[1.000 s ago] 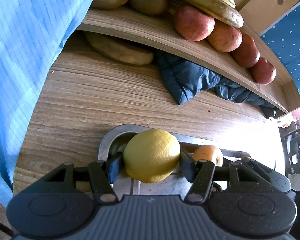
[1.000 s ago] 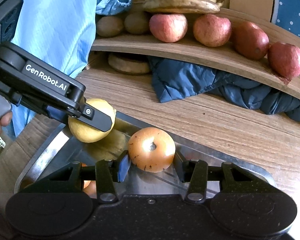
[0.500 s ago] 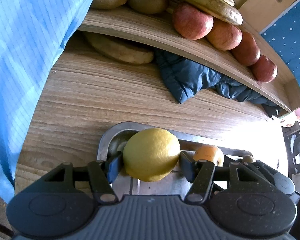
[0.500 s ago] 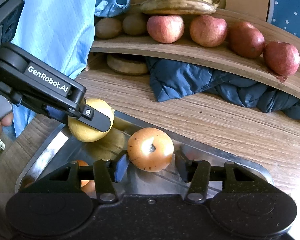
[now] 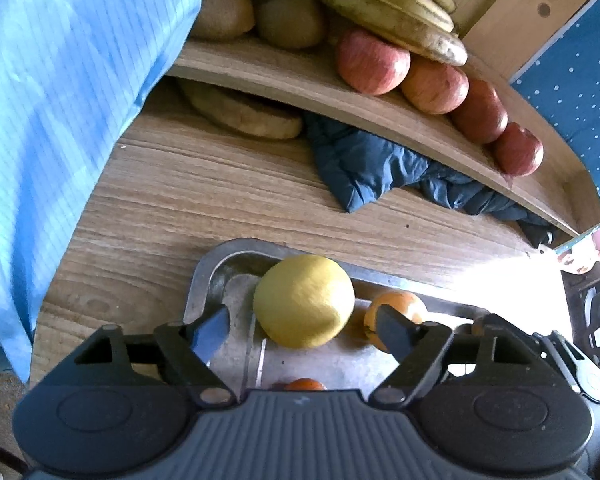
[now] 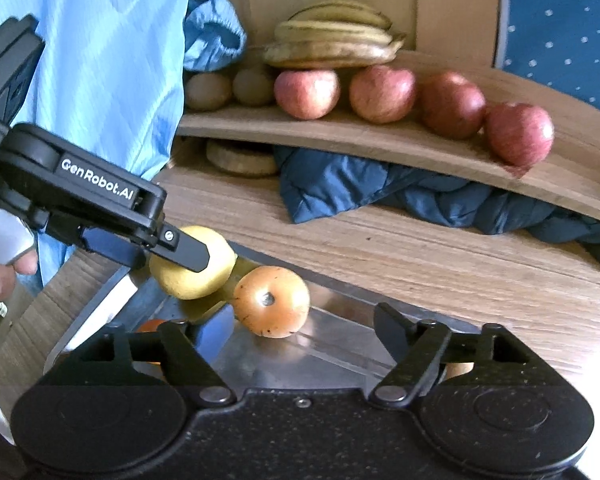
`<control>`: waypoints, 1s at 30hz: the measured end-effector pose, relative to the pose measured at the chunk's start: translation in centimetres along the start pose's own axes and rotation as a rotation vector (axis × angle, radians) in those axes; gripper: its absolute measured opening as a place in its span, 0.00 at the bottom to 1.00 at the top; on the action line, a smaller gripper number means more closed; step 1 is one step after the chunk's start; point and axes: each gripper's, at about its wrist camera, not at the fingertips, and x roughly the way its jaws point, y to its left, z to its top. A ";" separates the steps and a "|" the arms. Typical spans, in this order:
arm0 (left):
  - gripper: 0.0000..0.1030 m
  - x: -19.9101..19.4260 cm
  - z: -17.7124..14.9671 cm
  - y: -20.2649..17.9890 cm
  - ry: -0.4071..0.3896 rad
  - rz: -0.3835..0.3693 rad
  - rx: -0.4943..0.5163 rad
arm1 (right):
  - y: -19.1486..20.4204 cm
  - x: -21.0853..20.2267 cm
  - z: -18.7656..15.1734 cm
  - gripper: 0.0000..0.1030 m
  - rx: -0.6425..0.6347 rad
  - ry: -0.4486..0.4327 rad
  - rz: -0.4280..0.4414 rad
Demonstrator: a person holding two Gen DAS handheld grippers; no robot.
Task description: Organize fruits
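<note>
A yellow lemon (image 5: 304,302) lies in the far left corner of the metal tray (image 5: 216,256). My left gripper (image 5: 304,330) straddles it with its jaws opening, and the pads stand clear of the lemon on both sides. In the right wrist view an orange (image 6: 271,300) rests in the tray (image 6: 100,308) beside the lemon (image 6: 196,276). My right gripper (image 6: 306,330) is just behind the orange, its jaws also opening, and no pad touches the fruit. One left finger (image 6: 184,250) crosses in front of the lemon there.
A curved wooden shelf (image 6: 380,148) behind the tray carries several red apples (image 6: 382,94), bananas (image 6: 332,40) and kiwis (image 6: 208,90). A dark blue jacket (image 6: 360,188) lies under it. The person's light blue garment (image 5: 60,100) hangs at the left. More oranges (image 5: 304,384) lie in the tray.
Both grippers have opened wide and let go: the lemon and the orange now lie loose in the tray. The right gripper has pulled back and up a little.
</note>
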 end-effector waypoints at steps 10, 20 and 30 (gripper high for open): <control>0.94 -1.9 -1.5 -0.6 -0.072 0.028 -0.002 | -2.1 -3.5 -0.8 0.93 0.050 -0.061 -0.052; 0.96 -2.9 -3.7 -1.2 -0.114 0.048 0.002 | -3.2 -6.5 -1.6 0.99 0.080 -0.108 -0.090; 0.96 -4.6 -6.1 -2.0 -0.177 0.071 0.006 | -3.7 -8.9 -2.4 0.99 0.090 -0.147 -0.109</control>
